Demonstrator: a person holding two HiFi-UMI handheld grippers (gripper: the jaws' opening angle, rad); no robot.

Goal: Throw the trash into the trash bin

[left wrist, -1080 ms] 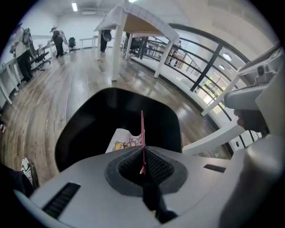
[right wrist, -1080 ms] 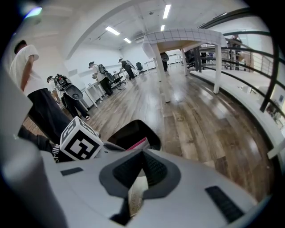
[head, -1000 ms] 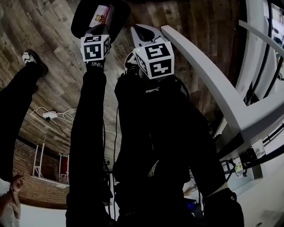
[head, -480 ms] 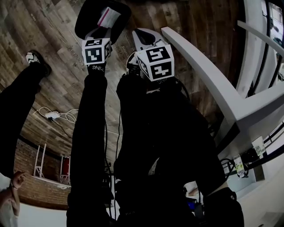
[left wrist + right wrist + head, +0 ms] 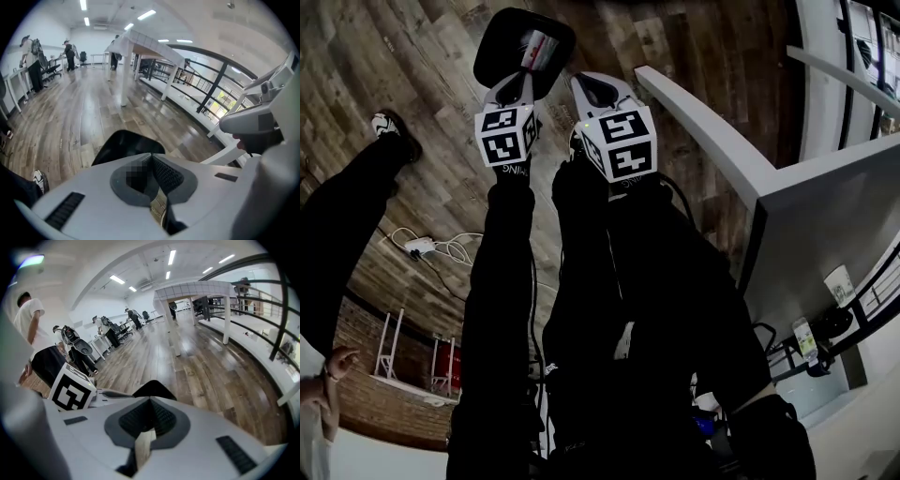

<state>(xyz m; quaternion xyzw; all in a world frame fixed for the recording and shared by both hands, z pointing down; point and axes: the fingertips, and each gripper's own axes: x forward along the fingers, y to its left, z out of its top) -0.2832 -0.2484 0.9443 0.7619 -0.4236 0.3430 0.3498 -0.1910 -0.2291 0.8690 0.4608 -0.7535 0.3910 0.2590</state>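
1 trash bin (image 5: 499,49) — 1 wrapper (image 5: 538,47)

The trash bin (image 5: 497,42) stands on the floor (image 5: 412,56) at 12 o'clock, with a piece of trash (image 5: 538,47) inside it. A table (image 5: 825,225) fills 3 o'clock. A shoe (image 5: 392,131) rests at 10 o'clock, and a power strip (image 5: 420,247) lies at 9 o'clock, nearer than the shoe.

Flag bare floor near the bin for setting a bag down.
Bare wood floor lies left of the trash bin, up to the shoe. A second, narrower bare strip runs between the bin and the white table beam. Crowded: the power strip and cable at lower left.
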